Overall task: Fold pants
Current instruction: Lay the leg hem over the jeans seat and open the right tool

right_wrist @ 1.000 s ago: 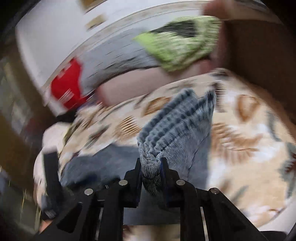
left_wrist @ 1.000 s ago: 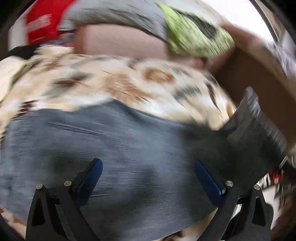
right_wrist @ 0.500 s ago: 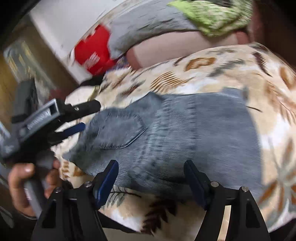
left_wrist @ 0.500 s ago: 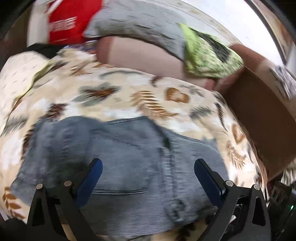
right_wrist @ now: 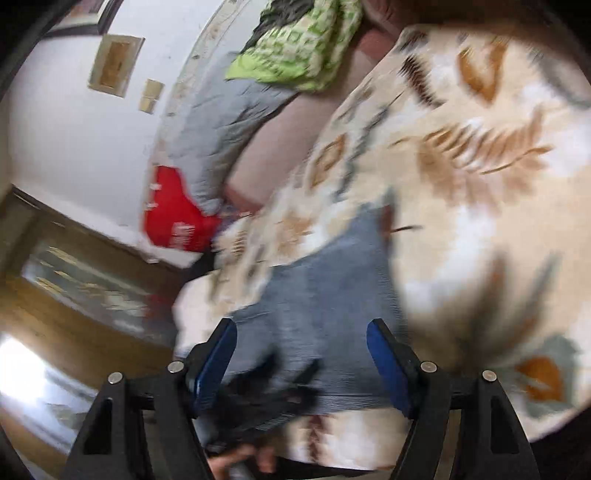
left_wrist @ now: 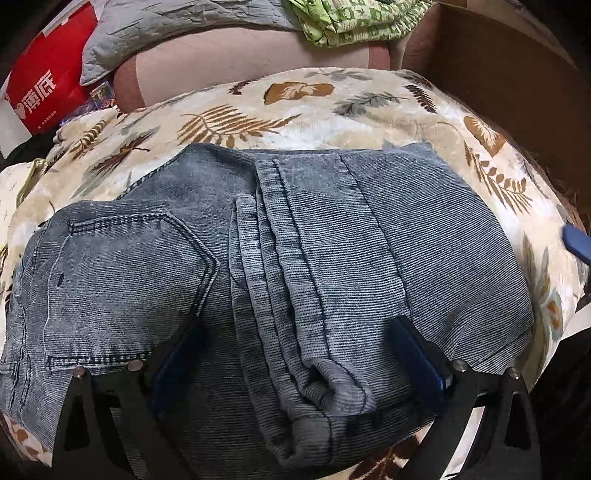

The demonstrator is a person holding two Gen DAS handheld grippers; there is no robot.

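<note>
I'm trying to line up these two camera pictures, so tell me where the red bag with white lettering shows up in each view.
Left wrist view: the red bag with white lettering sits at the upper left edge, beside the grey quilted pillow.
Right wrist view: the red bag is left of centre, blurred, below the same grey pillow.
Shared landmark: the bright green patterned cloth at the top of both.

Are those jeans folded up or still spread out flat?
Folded. The jeans lie as a compact stack on the blanket, legs doubled over the seat beside the back pocket.
</note>
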